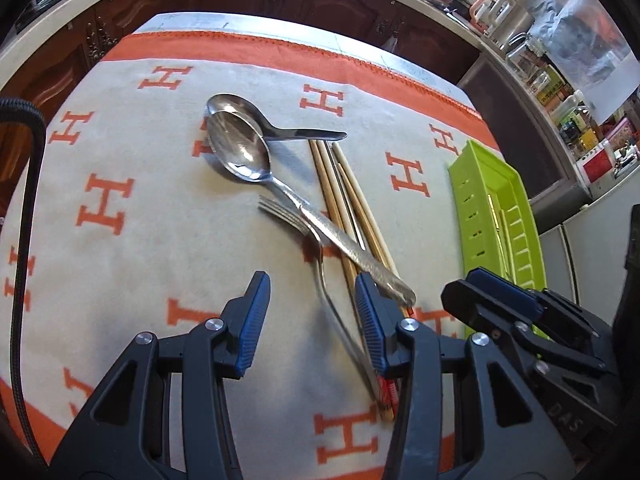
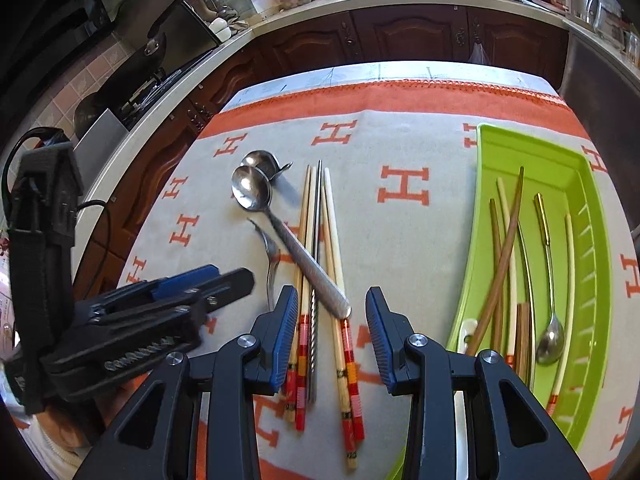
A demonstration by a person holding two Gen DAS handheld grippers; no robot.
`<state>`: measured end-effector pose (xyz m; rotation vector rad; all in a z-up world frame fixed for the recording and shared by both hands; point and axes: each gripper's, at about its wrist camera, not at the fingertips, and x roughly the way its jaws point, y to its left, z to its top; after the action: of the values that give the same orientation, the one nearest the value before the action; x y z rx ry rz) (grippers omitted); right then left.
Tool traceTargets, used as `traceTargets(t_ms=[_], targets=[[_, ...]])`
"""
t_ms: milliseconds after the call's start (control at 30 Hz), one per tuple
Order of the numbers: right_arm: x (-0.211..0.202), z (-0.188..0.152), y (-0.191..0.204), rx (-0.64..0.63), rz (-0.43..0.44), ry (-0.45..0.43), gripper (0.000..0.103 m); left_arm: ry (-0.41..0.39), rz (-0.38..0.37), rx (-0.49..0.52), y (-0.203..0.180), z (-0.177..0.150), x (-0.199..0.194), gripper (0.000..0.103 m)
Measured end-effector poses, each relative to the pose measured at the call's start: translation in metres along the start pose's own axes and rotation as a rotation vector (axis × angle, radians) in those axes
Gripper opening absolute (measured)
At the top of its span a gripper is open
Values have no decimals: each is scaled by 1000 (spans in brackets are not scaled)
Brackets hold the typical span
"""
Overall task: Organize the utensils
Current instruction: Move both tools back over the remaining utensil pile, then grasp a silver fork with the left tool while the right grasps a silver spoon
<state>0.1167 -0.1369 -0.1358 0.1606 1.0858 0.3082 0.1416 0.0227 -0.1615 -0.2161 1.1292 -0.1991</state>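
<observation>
Two hand-held grippers hang over the grey table cloth with orange H letters [image 2: 404, 152]. The bright green plastic tray [image 2: 592, 264] at the table's right edge already holds chopsticks and a small spoon. The left hand-held gripper [image 1: 310, 320] and right hand-held gripper [image 2: 332, 332] both stand spread and empty. Likely best: lift the large patterned steel spoon [image 2: 304, 256] first, since it lies across the loose chopsticks [image 2: 320, 224]. The steel fork [image 1: 296, 220] lies partly under it, and a second spoon [image 1: 288, 132] is half hidden.

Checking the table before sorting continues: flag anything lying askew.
The large spoon lies slantwise across the chopsticks on the cloth, its bowl overlapping a smaller spoon. In the green tray, a brown chopstick crosses the others.
</observation>
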Motion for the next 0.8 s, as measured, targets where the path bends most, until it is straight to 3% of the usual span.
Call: traceTargets(t_ms=[100,200,333,433,800], targets=[[3,8,-3,-9,-5,-5,35,4,42,6,-7,5,16,40],[5,12,-4,-13,-5,-3,35,16,46,-10,-5,6,28,20],[11,18,-3,-29,5,2,35,-12,41,-25,-1,8,32,3],[17,21,2,-43,13,5,35,-23,3,-43,5,8,33,1],[54,52,31,-175,113,84,35,-31,-11,-84,49,-4,10,0]])
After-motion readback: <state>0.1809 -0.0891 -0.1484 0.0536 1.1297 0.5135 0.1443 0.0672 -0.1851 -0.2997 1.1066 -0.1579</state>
